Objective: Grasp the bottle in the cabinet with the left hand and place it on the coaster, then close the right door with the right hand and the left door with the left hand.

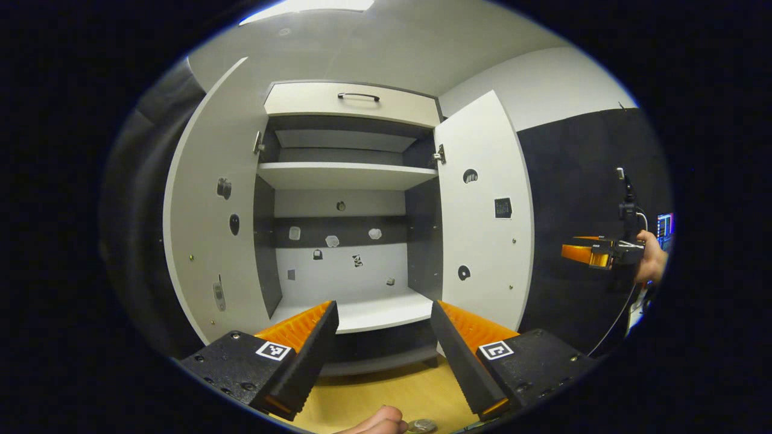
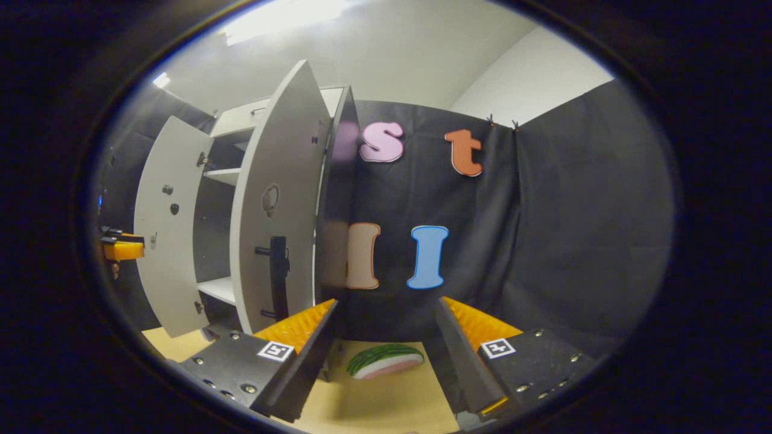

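The white cabinet (image 1: 353,176) stands ahead with both doors open, and the shelves I see hold no bottle. The left door (image 1: 208,205) swings out on the left and the right door (image 1: 482,211) on the right. My left gripper (image 1: 384,310) is open in front of the lower shelf, holding nothing. A small round metallic thing (image 1: 422,426) lies beside a fingertip (image 1: 380,422) at the bottom edge. My right gripper (image 2: 388,304) is open, beside the right door (image 2: 274,223) with its black handle (image 2: 277,277). A flat watermelon-slice piece (image 2: 386,360), possibly the coaster, lies on the wooden table (image 2: 386,398).
A drawer (image 1: 356,102) with a dark handle tops the cabinet. Small stickers dot the back panel and door insides. Black cloth hangs right of the cabinet. A hand (image 1: 651,259) holds the right gripper (image 1: 588,252) far right. The left gripper (image 2: 123,248) shows at the left edge.
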A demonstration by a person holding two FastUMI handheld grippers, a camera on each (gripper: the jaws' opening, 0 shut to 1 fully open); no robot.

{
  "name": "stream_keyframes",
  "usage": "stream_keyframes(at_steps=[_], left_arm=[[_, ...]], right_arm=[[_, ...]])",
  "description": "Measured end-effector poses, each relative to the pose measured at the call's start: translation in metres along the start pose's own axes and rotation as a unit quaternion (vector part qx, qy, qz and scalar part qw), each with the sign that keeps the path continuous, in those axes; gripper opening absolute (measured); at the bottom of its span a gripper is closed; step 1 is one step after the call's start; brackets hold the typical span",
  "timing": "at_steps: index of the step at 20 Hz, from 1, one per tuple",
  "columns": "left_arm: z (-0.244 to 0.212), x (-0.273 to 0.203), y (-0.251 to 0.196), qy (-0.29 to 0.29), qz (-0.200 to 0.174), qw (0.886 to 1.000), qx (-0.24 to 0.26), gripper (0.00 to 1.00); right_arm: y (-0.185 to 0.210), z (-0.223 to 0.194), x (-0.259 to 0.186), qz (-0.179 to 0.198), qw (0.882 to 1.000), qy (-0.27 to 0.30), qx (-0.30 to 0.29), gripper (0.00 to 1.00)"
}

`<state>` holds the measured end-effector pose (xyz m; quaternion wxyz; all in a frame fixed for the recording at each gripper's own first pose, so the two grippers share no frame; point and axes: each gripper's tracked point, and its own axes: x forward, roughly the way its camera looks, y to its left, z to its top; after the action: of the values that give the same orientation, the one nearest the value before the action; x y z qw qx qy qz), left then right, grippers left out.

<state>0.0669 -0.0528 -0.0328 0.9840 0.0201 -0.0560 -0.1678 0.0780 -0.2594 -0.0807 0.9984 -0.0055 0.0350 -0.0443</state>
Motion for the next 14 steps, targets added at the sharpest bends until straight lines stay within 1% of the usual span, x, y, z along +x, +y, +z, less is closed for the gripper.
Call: stream_keyframes(at_steps=[4,6,7,8,9,10,11,12,13,14], left_arm=[[-0.003,-0.006,0.006,0.006,-0.003,1.000,0.009,0.97],[-0.002,-0.013,0.009,0.003,-0.004,1.000,-0.006,0.97],[-0.002,-0.017,0.010,0.004,-0.006,1.000,-0.016,0.97],[-0.002,-0.022,0.013,0.003,-0.003,1.000,-0.024,0.97],[-0.001,-0.025,0.017,0.001,0.002,1.000,-0.029,0.97],[-0.001,-0.031,0.022,0.001,0.006,1.000,-0.030,0.97],[0.002,-0.038,0.026,-0.003,0.013,1.000,-0.027,0.97],[0.005,-0.043,0.032,-0.004,0.020,1.000,-0.022,0.97],[0.005,-0.046,0.037,-0.002,0.026,1.000,-0.016,0.97],[0.003,-0.048,0.042,0.002,0.033,0.999,-0.012,0.97]], right_arm=[[0.019,-0.013,0.040,0.029,0.999,0.022,0.018,0.97],[0.034,-0.017,0.055,0.039,0.999,0.029,0.008,0.97],[0.040,-0.016,0.058,0.042,0.999,0.029,0.005,0.97],[0.059,-0.016,0.064,0.056,0.998,0.030,0.009,0.97],[0.084,-0.016,0.067,0.082,0.996,0.035,0.017,0.96],[0.085,-0.013,0.050,0.084,0.996,0.039,0.012,0.97],[0.101,-0.012,0.050,0.096,0.995,0.036,0.014,0.87],[0.115,-0.017,0.064,0.106,0.993,0.041,0.018,0.89],[0.129,-0.018,0.066,0.115,0.992,0.045,0.025,0.87],[0.135,-0.019,0.070,0.110,0.992,0.048,0.026,0.87]])
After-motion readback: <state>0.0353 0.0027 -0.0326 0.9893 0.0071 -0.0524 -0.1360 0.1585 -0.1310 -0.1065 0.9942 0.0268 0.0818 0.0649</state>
